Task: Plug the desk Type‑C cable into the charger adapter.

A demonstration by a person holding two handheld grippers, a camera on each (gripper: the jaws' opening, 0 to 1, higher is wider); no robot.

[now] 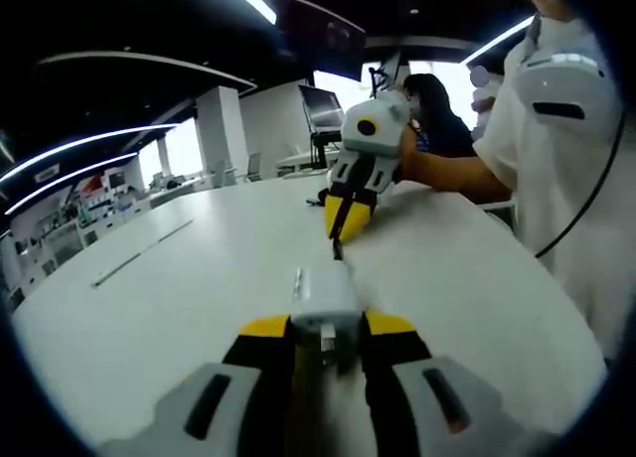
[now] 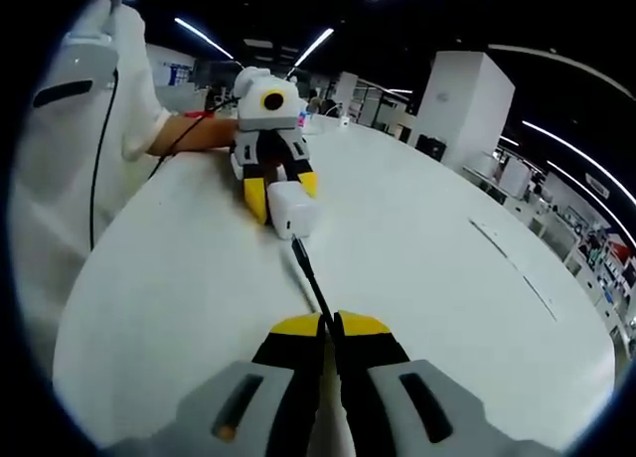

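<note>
Here, the biggest thing is the big round white table (image 1: 149, 308), bare and smooth, so there is room to work on it. A person in a white shirt (image 1: 566, 159) stands at its edge and holds both tools.

Next come the two tools. The left gripper (image 1: 328, 340), grey with yellow tips, has its jaws closed around the small white boxy charger adapter (image 1: 323, 293). It holds the adapter just above the table with the open end facing away, so the plug can go straight in. From the right gripper view, the same adapter (image 2: 290, 212) sits between the yellow tips of the left gripper (image 2: 281, 201).

The right gripper (image 2: 331, 328) has its jaws pinched almost fully together on the thin black cable (image 2: 310, 278). The cable runs forward from the tips toward the adapter, and its end looks to be right at the adapter's face. I cannot tell if the plug is fully inside yet. In the left gripper view the right gripper (image 1: 348, 217) points down at the adapter, with the dark cable end (image 1: 338, 248) between them.

I think the push-in step is happening now, and the two must stay lined up.

I cannot read any words or brand names on the adapter, the cable or the tools.
</note>
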